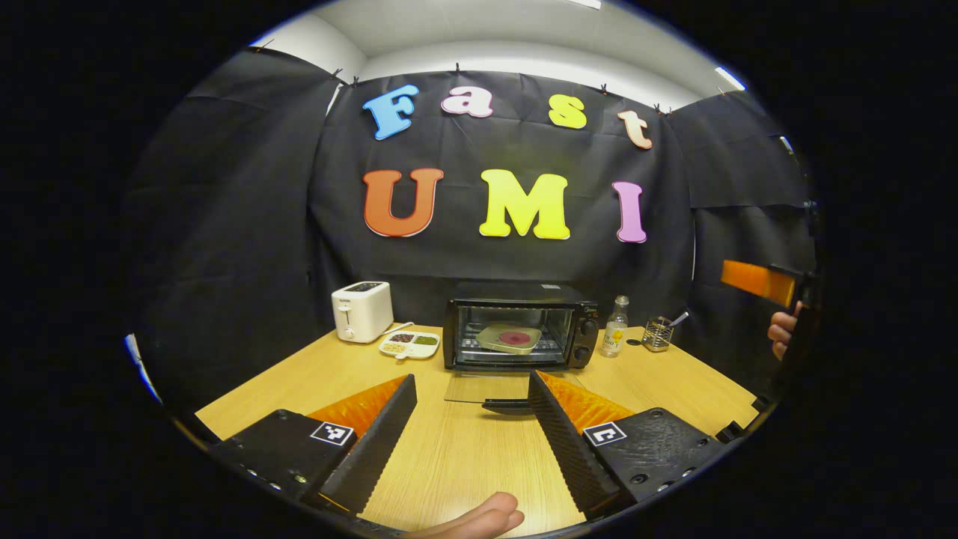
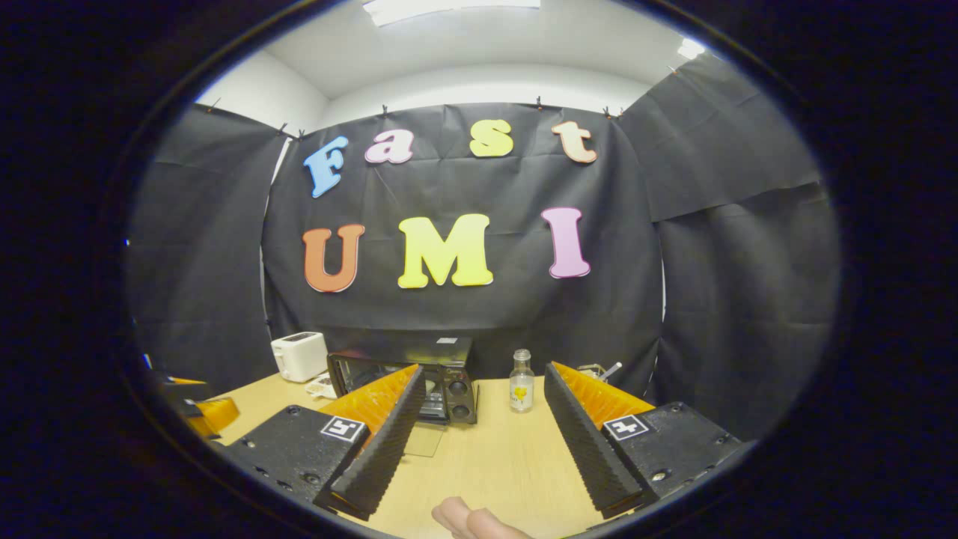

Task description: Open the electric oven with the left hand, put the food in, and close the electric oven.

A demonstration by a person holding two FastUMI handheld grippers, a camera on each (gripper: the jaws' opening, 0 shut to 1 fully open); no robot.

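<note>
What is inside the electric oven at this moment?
The electric oven has its door folded down. Inside, on the wire rack, sits a tilted plate with a dark red round food. What lies under the plate is covered.

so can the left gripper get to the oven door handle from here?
Probably yes. The left gripper is open, and the lowered oven door's handle lies just ahead of its fingers, with bare table between.
</note>
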